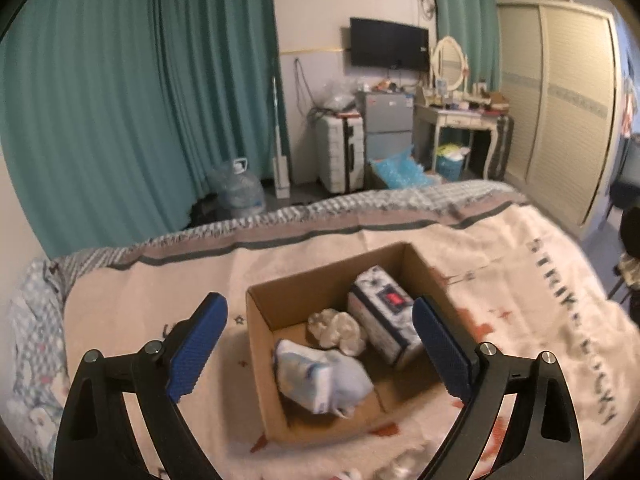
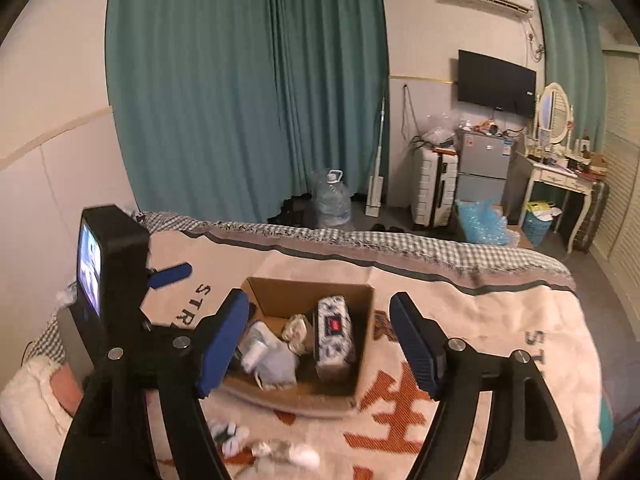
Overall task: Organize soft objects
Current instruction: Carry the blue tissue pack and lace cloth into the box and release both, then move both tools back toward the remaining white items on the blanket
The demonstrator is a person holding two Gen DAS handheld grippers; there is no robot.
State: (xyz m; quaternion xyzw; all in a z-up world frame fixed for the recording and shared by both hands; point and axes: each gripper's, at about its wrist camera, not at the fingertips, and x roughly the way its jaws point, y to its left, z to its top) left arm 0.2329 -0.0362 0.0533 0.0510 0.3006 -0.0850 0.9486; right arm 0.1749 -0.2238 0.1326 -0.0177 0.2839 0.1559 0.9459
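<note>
An open cardboard box [image 1: 260,320] sits on the bed blanket; it also shows in the right wrist view [image 2: 360,300]. Inside lie a patterned tissue pack [image 1: 384,312], a crumpled whitish cloth [image 1: 338,328] and a pale blue soft pack [image 1: 320,376]. The same three show in the right wrist view: tissue pack [image 2: 334,332], cloth [image 2: 296,332], blue pack [image 2: 268,360]. My left gripper [image 1: 320,308] is open and empty, above the box. My right gripper [image 2: 320,304] is open and empty, also above the box. Small white soft items [image 2: 280,450] lie on the blanket in front of the box.
The left gripper's body [image 2: 108,264] shows at the left of the right wrist view. The blanket [image 1: 520,280] covers the bed. Beyond the bed foot stand a water jug [image 2: 332,200], a suitcase [image 2: 434,188], a small fridge [image 2: 486,164] and teal curtains [image 1: 120,100].
</note>
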